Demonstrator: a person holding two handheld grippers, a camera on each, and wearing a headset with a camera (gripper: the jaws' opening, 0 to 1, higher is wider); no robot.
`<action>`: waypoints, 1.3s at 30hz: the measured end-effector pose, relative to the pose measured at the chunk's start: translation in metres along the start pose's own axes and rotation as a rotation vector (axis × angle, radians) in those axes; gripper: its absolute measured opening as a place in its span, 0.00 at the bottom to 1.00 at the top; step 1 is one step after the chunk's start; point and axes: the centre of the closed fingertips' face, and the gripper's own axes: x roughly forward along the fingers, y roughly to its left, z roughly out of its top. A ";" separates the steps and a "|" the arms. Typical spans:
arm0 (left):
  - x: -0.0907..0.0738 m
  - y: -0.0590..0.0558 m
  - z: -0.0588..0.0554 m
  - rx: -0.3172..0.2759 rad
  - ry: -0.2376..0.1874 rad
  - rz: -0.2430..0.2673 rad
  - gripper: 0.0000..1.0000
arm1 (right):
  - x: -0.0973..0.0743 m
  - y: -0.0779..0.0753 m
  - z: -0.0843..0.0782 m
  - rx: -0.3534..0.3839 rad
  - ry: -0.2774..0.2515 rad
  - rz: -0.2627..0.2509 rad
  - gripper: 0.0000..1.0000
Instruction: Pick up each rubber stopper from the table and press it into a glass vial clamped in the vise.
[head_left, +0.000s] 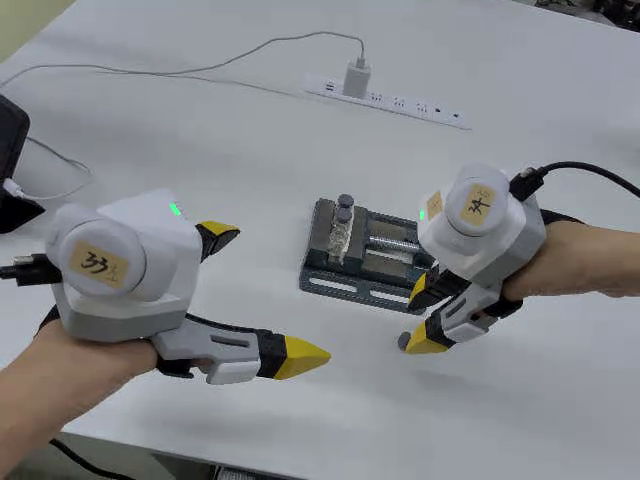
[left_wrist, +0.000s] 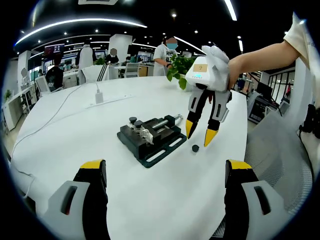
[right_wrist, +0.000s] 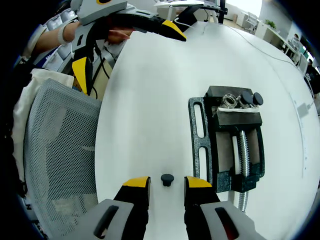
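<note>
A dark vise (head_left: 365, 262) stands mid-table and clamps a row of glass vials (head_left: 343, 232). Two of them carry dark stoppers (right_wrist: 251, 98); the one beside them (right_wrist: 229, 100) is uncapped. One loose rubber stopper (right_wrist: 167, 179) lies on the table in front of the vise. My right gripper (right_wrist: 167, 183) is open, tips down, one jaw on either side of this stopper (head_left: 404, 340) without touching it. The left gripper (head_left: 265, 293) hovers left of the vise (left_wrist: 150, 137), wide open and holding nothing. In the left gripper view the right gripper (left_wrist: 200, 134) hangs just above the stopper (left_wrist: 195, 148).
A white power strip (head_left: 385, 97) with a plugged charger and cable lies at the back. A black device (head_left: 10, 160) sits at the far left edge. A grey mesh chair (right_wrist: 55, 165) stands off the table's near edge. People stand in the room beyond.
</note>
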 end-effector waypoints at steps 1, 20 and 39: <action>0.000 0.000 -0.001 -0.003 0.000 0.001 0.98 | 0.001 0.001 0.000 0.000 0.002 0.006 0.22; 0.001 0.000 -0.012 -0.028 0.012 -0.004 0.98 | 0.016 0.000 -0.004 0.011 0.028 0.023 0.10; 0.003 0.000 -0.011 -0.029 0.013 -0.012 0.98 | 0.023 0.001 -0.006 -0.028 0.064 0.016 0.09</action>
